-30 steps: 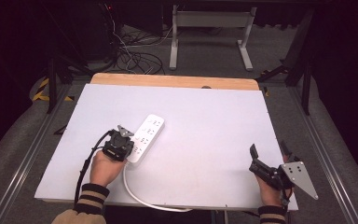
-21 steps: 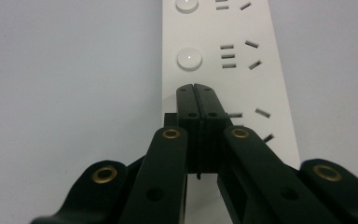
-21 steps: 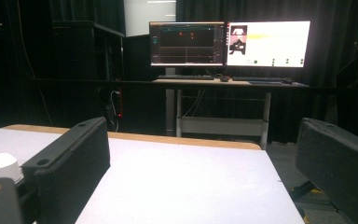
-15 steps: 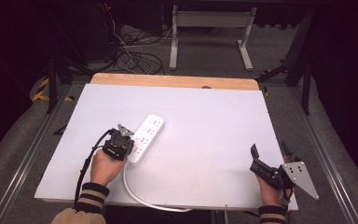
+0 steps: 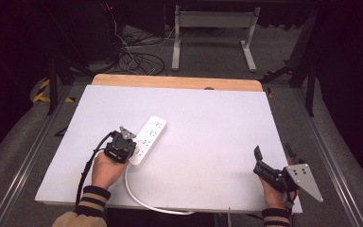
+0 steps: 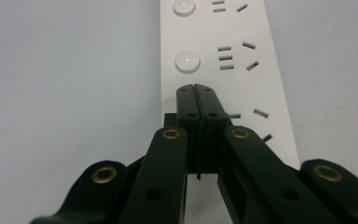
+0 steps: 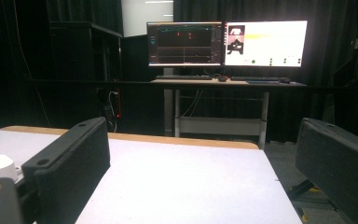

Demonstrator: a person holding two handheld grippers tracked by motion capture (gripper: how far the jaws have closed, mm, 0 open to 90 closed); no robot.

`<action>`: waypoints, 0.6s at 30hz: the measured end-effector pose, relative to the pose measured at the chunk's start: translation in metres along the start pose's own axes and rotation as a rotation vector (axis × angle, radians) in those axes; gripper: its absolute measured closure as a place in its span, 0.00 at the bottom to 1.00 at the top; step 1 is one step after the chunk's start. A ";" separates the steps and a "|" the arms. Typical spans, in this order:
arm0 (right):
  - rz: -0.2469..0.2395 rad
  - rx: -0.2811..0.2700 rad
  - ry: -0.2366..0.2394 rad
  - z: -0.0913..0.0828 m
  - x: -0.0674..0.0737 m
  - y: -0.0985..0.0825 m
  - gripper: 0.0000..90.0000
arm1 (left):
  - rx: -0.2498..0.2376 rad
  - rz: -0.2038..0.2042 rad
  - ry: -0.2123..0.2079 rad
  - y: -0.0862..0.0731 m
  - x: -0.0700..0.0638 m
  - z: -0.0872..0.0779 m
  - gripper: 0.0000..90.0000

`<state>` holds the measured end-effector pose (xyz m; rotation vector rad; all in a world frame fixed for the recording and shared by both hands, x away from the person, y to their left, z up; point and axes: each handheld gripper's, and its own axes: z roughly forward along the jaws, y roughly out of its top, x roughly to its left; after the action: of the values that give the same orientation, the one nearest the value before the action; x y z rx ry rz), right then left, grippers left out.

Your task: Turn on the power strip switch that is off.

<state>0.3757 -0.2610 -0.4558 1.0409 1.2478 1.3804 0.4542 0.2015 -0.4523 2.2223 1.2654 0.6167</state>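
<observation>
Tongs on your left (image 6: pixel 196 91) sit closed, pressing the power strip (image 5: pixel 147 138) left of centre; judge a switch press next. Right tongs (image 5: pixel 272 158) gape empty.

power strip (image 5: pixel 148 138) – white, grey slots | tabletop (image 5: pixel 208 123) – pale grey, tan wood far edge | jaws – black, brass rivets | sleeve cuffs (image 5: pixel 92 197) – dark and tan stripes | cord (image 5: pixel 146 203) – white

Left tool (image 6: pixel 197 91) pressed closed, pointing down — right tool (image 5: pixel 274 156) spread wide, held level.
</observation>
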 end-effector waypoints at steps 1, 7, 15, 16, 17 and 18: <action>0.000 0.000 0.000 0.000 0.000 0.000 0.04 | 0.000 0.000 0.000 0.000 0.000 0.000 1.00; 0.000 -0.002 -0.001 0.000 0.000 0.000 0.04 | -0.063 0.014 0.020 -0.004 0.000 0.002 1.00; -0.001 -0.002 0.000 0.000 0.000 -0.001 0.04 | -0.332 -0.086 -0.006 -0.015 0.014 -0.036 1.00; 0.000 -0.003 0.001 0.000 0.000 -0.001 0.04 | -0.373 -0.096 -0.003 -0.017 0.015 -0.044 1.00; 0.000 -0.004 0.001 0.000 0.000 -0.001 0.04 | -0.373 -0.096 -0.003 -0.017 0.015 -0.044 1.00; 0.001 -0.006 0.003 0.000 0.000 0.000 0.04 | -0.452 -0.104 0.008 -0.025 0.018 -0.061 1.00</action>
<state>0.3758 -0.2607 -0.4563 1.0361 1.2451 1.3863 0.4100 0.2404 -0.4186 1.7746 1.1068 0.7828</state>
